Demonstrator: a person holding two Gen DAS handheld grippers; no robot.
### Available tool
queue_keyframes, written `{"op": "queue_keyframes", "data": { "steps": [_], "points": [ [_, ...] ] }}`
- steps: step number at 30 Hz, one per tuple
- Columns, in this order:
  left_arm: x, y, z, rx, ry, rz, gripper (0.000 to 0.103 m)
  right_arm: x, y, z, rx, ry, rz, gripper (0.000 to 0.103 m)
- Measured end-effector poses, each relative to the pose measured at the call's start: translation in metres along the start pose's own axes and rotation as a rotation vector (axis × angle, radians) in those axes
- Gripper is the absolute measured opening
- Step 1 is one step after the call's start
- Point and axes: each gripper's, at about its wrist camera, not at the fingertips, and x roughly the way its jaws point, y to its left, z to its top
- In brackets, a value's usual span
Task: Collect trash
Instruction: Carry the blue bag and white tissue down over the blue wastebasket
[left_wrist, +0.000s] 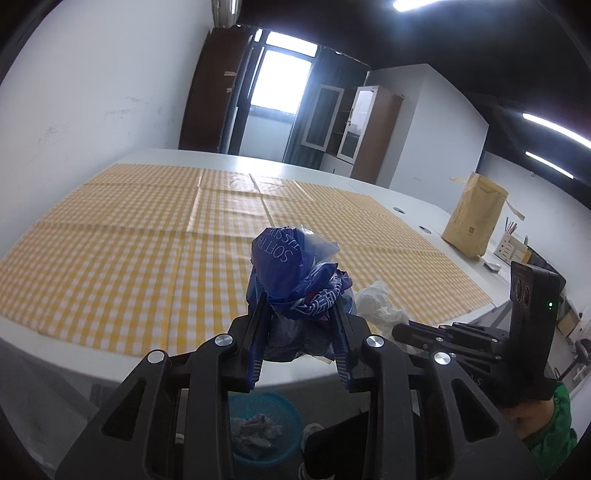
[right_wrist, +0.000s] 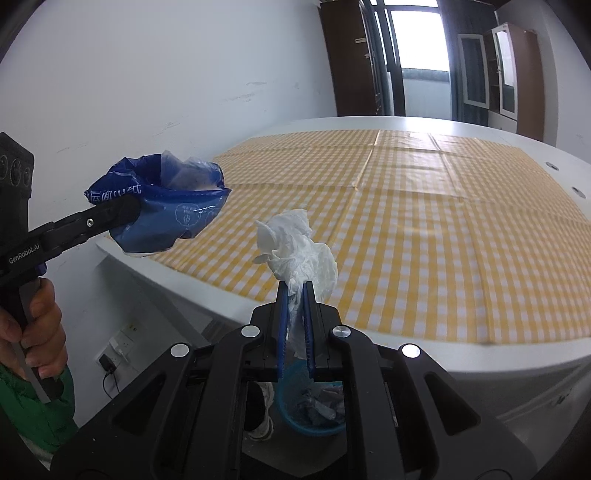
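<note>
Blue plastic, crumpled: a tissue-pack wrapper (left_wrist: 295, 273) sits pinched between the jaws of the left gripper (left_wrist: 300, 295), w/ white print on it ("SOFT..." seen upside down). Jaws are clenched on it partway, the wad keeping them apart. From the right wrist view the same wrapper (right_wrist: 166, 206) bulges out past the black fingers, held in the air off the near-left corner of the bench.

Right gripper (right_wrist: 295, 291) has its jaws nearly together, grasping a white crumpled tissue (right_wrist: 299, 251); the blue pads press on its lower end and the rest sticks up above them. In the left wrist view that tissue (left_wrist: 376, 302) shows just right of the wrapper, the two close but apart.

Below both grippers, on the floor by the bench edge, stands a blue mesh basket (left_wrist: 291, 410) (already some crumpled paper inside). It shows too under the right jaws (right_wrist: 280, 391).

Beyond: the white bench (right_wrist: 406, 347) carries a yellow-and-white checked cloth (right_wrist: 424, 221), creased in folds. At the far right end stands a brown paper bag (left_wrist: 472, 218). A hand (right_wrist: 40, 332) w/ a green sleeve (right_wrist: 33, 417) grips the left handle. White wall (right_wrist: 147, 74) to the left, window (left_wrist: 280, 77) and cabinets at the back.
</note>
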Motion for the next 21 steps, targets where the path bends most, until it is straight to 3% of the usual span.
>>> {"op": "queue_keyframes", "data": {
  "steps": [21],
  "points": [
    [-0.024,-0.01,-0.094,0.065,0.144,-0.038,0.03,-0.03,0.027,-0.1,-0.046,0.103,0.05,0.007]
  ]
}}
